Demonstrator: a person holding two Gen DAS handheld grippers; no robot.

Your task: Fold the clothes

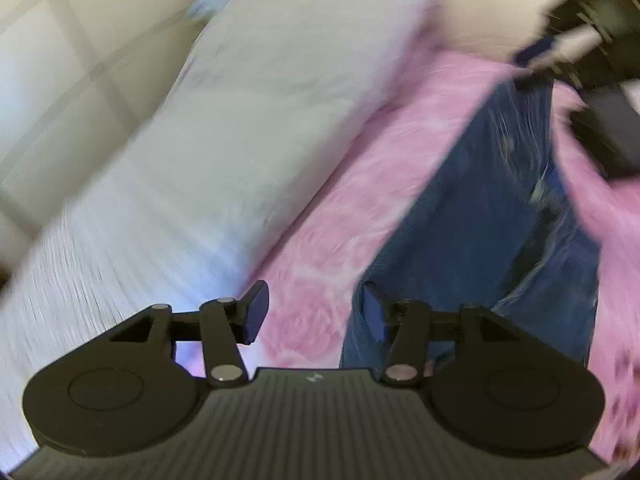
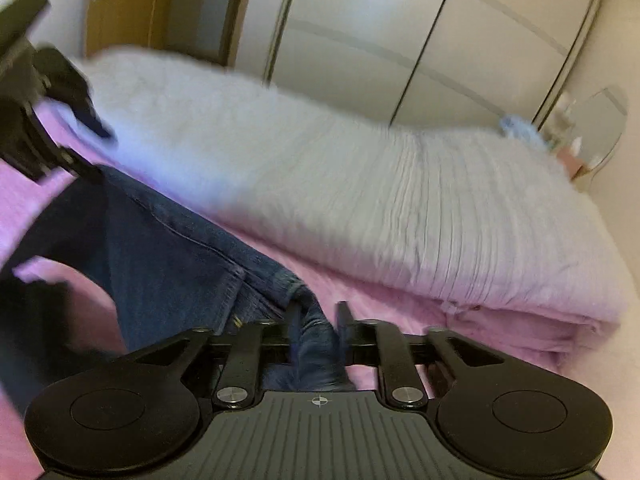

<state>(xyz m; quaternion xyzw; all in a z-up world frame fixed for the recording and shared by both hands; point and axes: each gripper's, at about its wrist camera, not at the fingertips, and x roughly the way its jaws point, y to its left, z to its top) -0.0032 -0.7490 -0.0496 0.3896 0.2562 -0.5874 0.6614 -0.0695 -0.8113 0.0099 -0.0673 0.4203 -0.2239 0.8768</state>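
Note:
Dark blue jeans (image 1: 480,208) lie stretched across a pink patterned bedsheet (image 1: 320,240). My left gripper (image 1: 314,314) is open over the sheet with nothing between its fingers; its right fingertip sits at the jeans' edge. The picture is blurred. In the right wrist view the jeans (image 2: 160,248) run from the far left down to my right gripper (image 2: 318,320). That gripper stands partly open, with an end of the denim lying between its fingers. The left gripper (image 2: 94,148) shows at the far end of the jeans, and the right gripper (image 1: 532,64) shows at upper right in the left wrist view.
A thick folded white quilt (image 2: 360,184) lies along the bed beside the jeans, also as the quilt (image 1: 240,120). White wardrobe doors (image 2: 400,40) and a wooden door (image 2: 120,8) stand behind. A dark shape (image 2: 32,320) sits at lower left.

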